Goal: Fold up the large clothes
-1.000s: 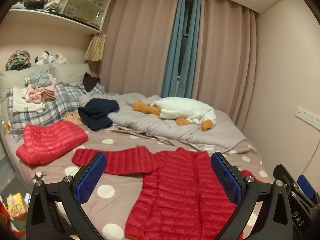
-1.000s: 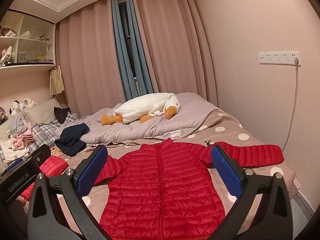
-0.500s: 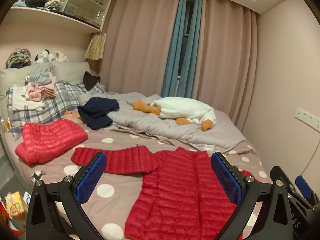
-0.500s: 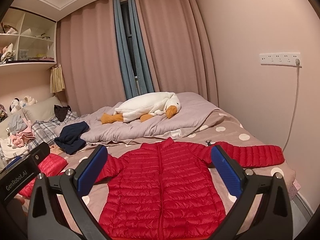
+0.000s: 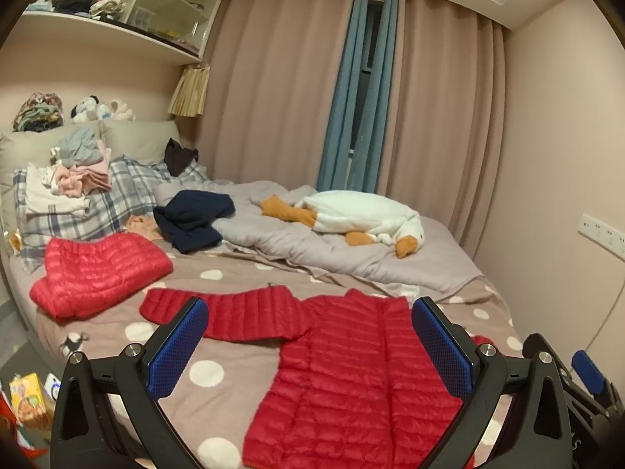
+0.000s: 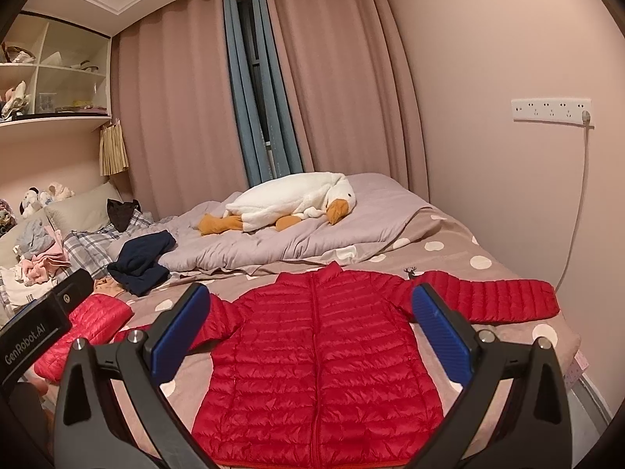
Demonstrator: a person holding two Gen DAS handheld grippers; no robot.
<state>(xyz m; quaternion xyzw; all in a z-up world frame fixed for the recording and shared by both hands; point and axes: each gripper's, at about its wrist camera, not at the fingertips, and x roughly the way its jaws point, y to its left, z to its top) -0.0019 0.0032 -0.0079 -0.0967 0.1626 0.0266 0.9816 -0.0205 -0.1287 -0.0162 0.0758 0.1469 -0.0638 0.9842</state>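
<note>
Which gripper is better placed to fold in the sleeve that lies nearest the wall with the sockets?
Probably the right gripper. It is open, and in its view that sleeve of the red jacket lies just beyond its right finger. The left gripper faces the other sleeve.

A plush goose (image 5: 363,215) lies on a grey quilt (image 5: 312,246) near pink curtains (image 5: 273,97). A navy garment (image 5: 193,221) sits beside plaid pillows (image 5: 117,195). Shelves (image 5: 117,11) hold clutter; a power strip (image 6: 550,110) hangs on the wall.
</note>
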